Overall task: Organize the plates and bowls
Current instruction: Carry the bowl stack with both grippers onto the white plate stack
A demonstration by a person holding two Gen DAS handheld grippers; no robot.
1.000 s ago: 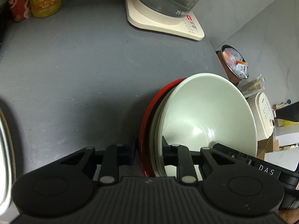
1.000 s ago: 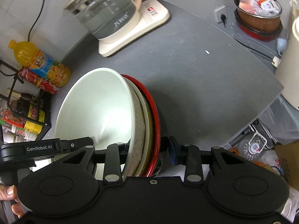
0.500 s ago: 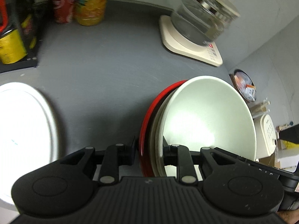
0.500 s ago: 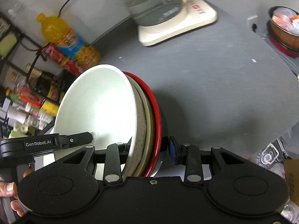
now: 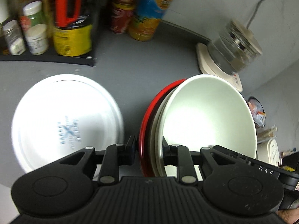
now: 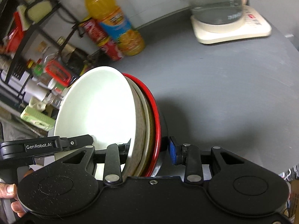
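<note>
White plate (image 5: 65, 119) blocks left; bare counter (image 6: 224, 93) free right.

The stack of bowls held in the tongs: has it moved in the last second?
Yes. The stack of bowls has swung left along the counter, away from the kettle, toward the white plate.

Both wrist cameras sit close, looking down along their fingers (image 5: 130, 145). They share the dish stack (image 5: 205, 115), grey table (image 6: 224, 85) and kettle (image 6: 214, 1)

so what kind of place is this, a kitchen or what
Most likely a home kitchen counter. A glass kettle sits on its base on the grey counter, a rack holds jars and bottles, and both grippers hold a stack of bowls and plates.
</note>
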